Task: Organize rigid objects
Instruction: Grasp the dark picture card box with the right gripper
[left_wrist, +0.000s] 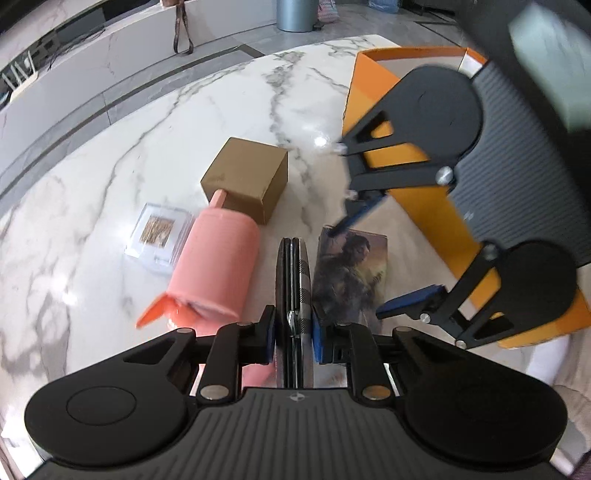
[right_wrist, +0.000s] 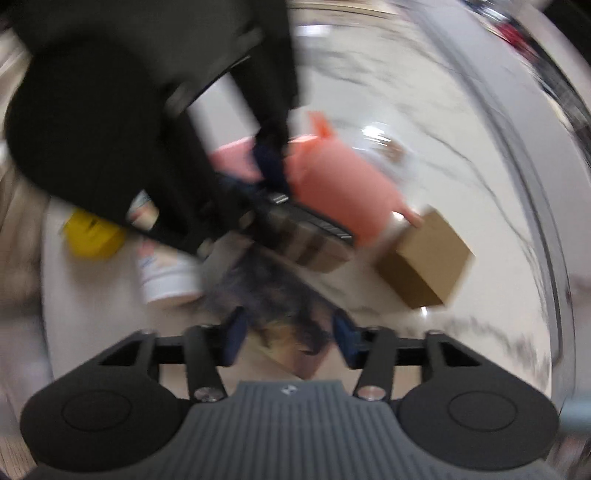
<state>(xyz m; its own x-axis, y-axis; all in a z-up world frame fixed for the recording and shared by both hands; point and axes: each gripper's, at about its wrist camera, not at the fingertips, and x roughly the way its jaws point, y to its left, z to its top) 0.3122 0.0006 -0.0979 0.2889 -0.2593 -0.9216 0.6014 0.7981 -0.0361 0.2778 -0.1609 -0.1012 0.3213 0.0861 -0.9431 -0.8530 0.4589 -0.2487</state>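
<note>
At lower centre, the left gripper (left_wrist: 293, 334) clamped a flat checked case (left_wrist: 293, 280); the right gripper (right_wrist: 290, 341) stood wide, empty. Best lifted level, clear of the pink bottle (left_wrist: 218, 271).

Black grippers, blue pads (left_wrist: 317, 334), silver screws

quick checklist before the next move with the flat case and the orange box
1. Left gripper shut on the flat case: ok.
2. Right gripper open, nothing pinched between its fingers: ok.
3. Orange box top open to receive things: ok.
4. Right gripper out of the way between case and box: not ok, it hangs in front of the box.
5. Pink bottle apart from the case: cannot tell, it lies close beside it.
6. Picture card lying flat on the table: ok.
</note>
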